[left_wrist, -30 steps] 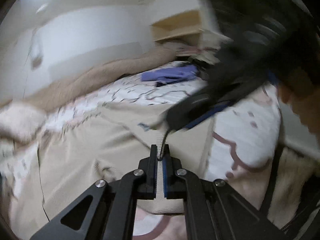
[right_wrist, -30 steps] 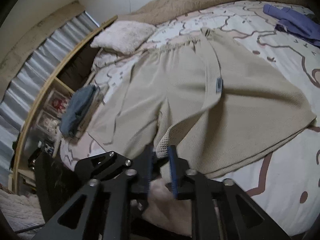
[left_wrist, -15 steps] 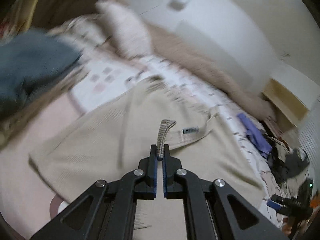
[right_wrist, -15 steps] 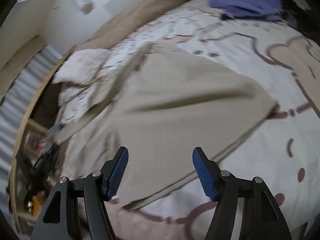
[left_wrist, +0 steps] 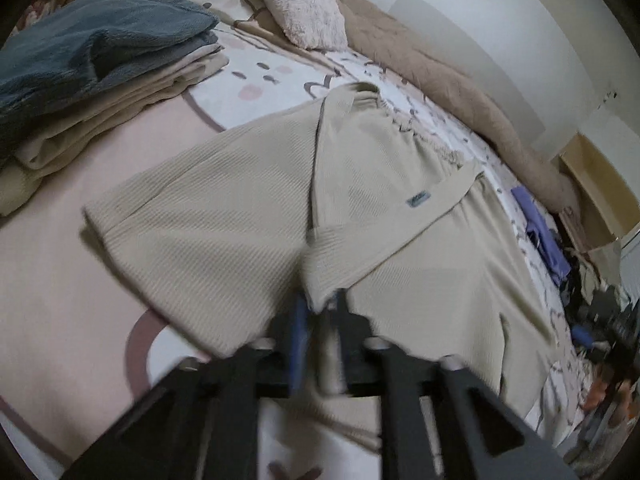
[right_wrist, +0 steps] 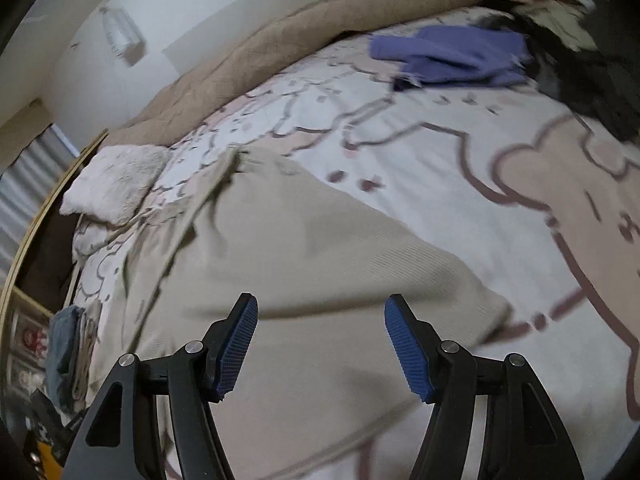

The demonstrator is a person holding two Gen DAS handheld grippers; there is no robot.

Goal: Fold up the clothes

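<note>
Beige ribbed shorts point(left_wrist: 248, 216) lie spread on the patterned bed sheet point(left_wrist: 68, 280). A flap of them with a small blue label point(left_wrist: 418, 199) is folded over the middle. My left gripper point(left_wrist: 320, 312) is blurred, its jaws slightly apart, with the corner of that flap between them. In the right wrist view the shorts point(right_wrist: 304, 264) fill the middle. My right gripper point(right_wrist: 321, 344) is wide open and empty just above them.
A stack of folded clothes with a blue-grey towel on top point(left_wrist: 80, 48) sits at the left. A fluffy white pillow point(left_wrist: 300, 4), a tan blanket point(right_wrist: 280, 40) along the wall and a purple garment point(right_wrist: 448, 56) lie further back. Dark clutter point(right_wrist: 580, 80) is at the bed's far right.
My left gripper carried the shorts' corner across and laid the flap down; its jaws have parted a little. My right gripper let go of the shorts and opened wide.
</note>
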